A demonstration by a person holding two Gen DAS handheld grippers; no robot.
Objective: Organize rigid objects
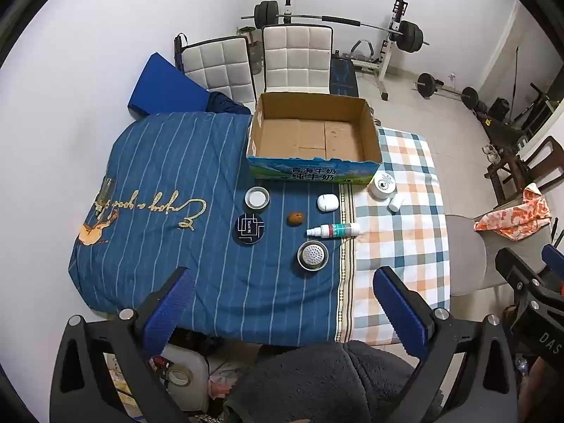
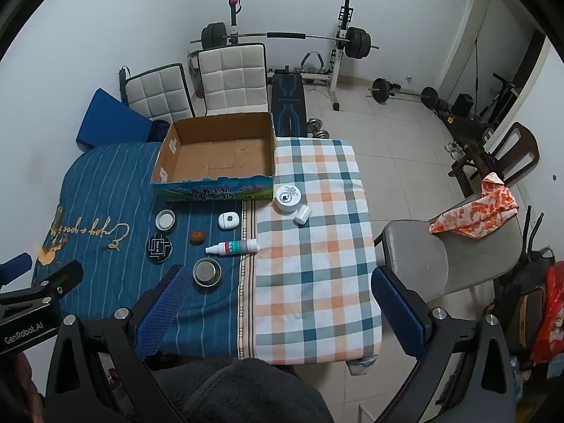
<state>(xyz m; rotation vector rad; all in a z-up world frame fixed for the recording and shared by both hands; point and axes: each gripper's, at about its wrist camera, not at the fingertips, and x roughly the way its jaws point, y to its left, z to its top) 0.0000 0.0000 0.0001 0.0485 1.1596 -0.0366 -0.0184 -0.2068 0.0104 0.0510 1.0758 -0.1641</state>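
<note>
An empty open cardboard box [image 1: 370,130] [image 2: 269,148] stands at the far side of the cloth-covered table. In front of it lie a metal lid [image 1: 257,197] [image 2: 165,219], a black round tin [image 1: 250,229] [image 2: 160,246], a walnut [image 1: 295,218] [image 2: 197,236], a white case [image 1: 327,202] [image 2: 228,221], a spray bottle [image 1: 333,230] [image 2: 232,247], a metal strainer cup [image 1: 312,255] [image 2: 207,272], a white jar [image 1: 383,185] [image 2: 288,197] and a small white bottle [image 1: 395,202] [image 2: 303,215]. My left gripper [image 1: 285,306] and right gripper [image 2: 282,303] are open and empty, held above the table's near edge.
Two white padded chairs [image 1: 296,58] stand behind the box. A grey chair [image 2: 440,257] with an orange cloth [image 2: 476,211] is at the right. Weight bench and barbells [image 2: 317,38] stand by the far wall. The table has a blue striped cloth [image 1: 169,176] and a checked cloth [image 2: 317,246].
</note>
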